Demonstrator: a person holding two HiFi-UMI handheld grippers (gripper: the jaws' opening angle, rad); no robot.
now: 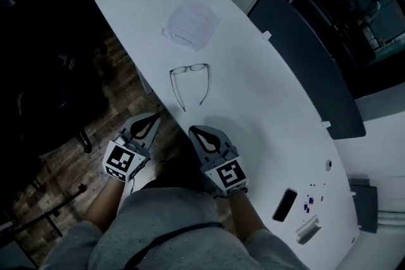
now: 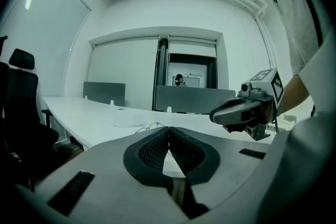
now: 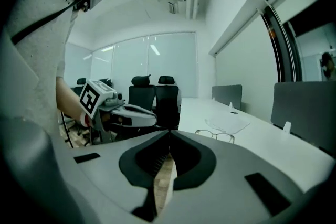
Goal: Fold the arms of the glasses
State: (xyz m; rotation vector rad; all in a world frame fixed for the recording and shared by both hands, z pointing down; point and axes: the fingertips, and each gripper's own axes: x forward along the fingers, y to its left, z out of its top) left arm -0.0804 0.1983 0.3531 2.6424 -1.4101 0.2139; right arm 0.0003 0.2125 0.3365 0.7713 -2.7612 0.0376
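Counter (image 1: 272,92): long, white, laid diagonally across the head view. The task's thing is placed near its lower-left edge, so a sideways shove could send it off onto the wood floor (image 1: 76,161).

Paper (image 1: 192,22): upper centre, well apart from the task's thing. It is judged at risk only if the frame is pushed far up the counter.

Left hand-held gripper (image 1: 158,116) and right hand-held gripper (image 1: 192,129): held at bottom centre, short of the counter edge. On both, the jaws are pressed together with nothing between them. No arm can be pinched that way; the jaws would have to be spread, or the arms nudged in with the tips.

Glasses (image 1: 189,69): centre of frame, arms spread and pointed toward the grippers, lenses on the far side. Folding is not yet begun. The thin frame is judged light, so it is likely to slide or spin if one arm is pushed while the front is not steadied. A hinge could be strained by a push off-axis.

Containers: none made out. A dark slab (image 1: 285,204) and a white object (image 1: 308,229) are seen lower right, too small to be named.
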